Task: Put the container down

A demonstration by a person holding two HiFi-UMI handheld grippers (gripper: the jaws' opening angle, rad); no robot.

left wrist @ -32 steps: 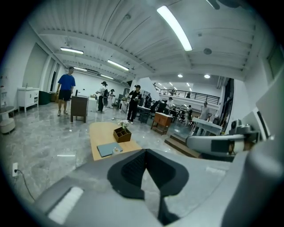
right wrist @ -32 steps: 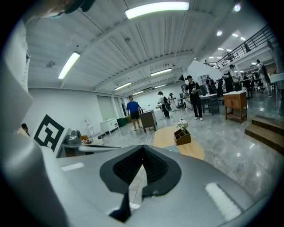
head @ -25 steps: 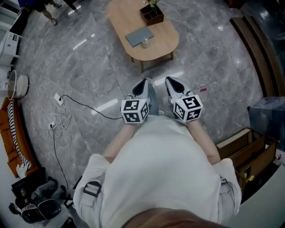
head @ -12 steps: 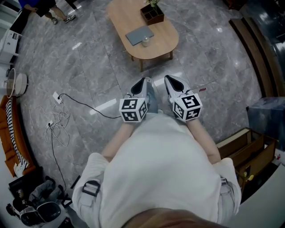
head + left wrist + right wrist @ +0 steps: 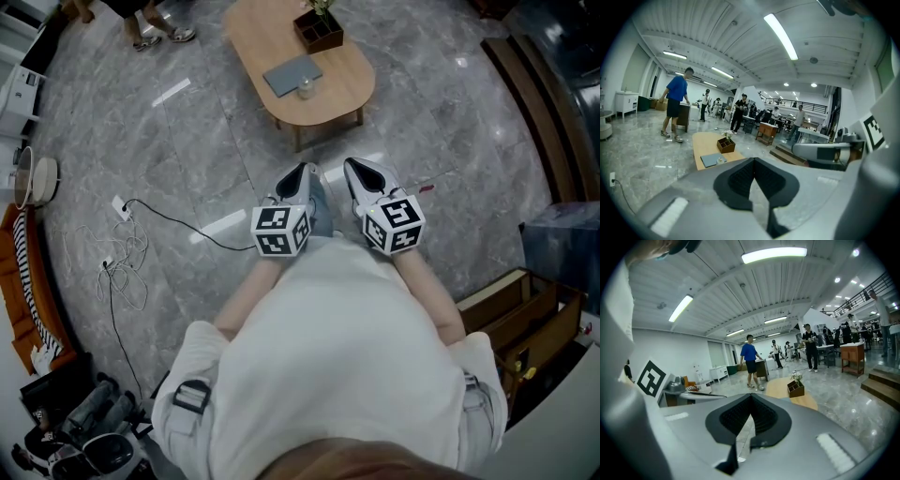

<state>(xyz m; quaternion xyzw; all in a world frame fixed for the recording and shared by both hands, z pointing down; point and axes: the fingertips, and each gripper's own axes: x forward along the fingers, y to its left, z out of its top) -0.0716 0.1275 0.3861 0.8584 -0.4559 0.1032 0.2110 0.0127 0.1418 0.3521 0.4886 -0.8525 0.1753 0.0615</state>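
A dark wooden container (image 5: 320, 30) with a small plant stands at the far end of the oval wooden table (image 5: 333, 94), well ahead of me. It also shows as the container (image 5: 725, 145) in the left gripper view and the container (image 5: 795, 389) in the right gripper view. My left gripper (image 5: 302, 172) and right gripper (image 5: 355, 167) are held side by side close to the person's chest, pointing toward the table. Both are shut with nothing between the jaws, as seen on the left gripper (image 5: 753, 160) and the right gripper (image 5: 751, 395).
A grey flat notebook (image 5: 292, 75) and a small jar (image 5: 306, 90) lie on the table. Cables (image 5: 127, 258) trail over the marble floor at left. Wooden crates (image 5: 520, 314) stand at right, an orange seat (image 5: 23, 281) at left. A person in blue (image 5: 675, 105) stands beyond the table.
Both grippers have stayed almost still. The walking person's feet at the top left of the head view have moved to the right.
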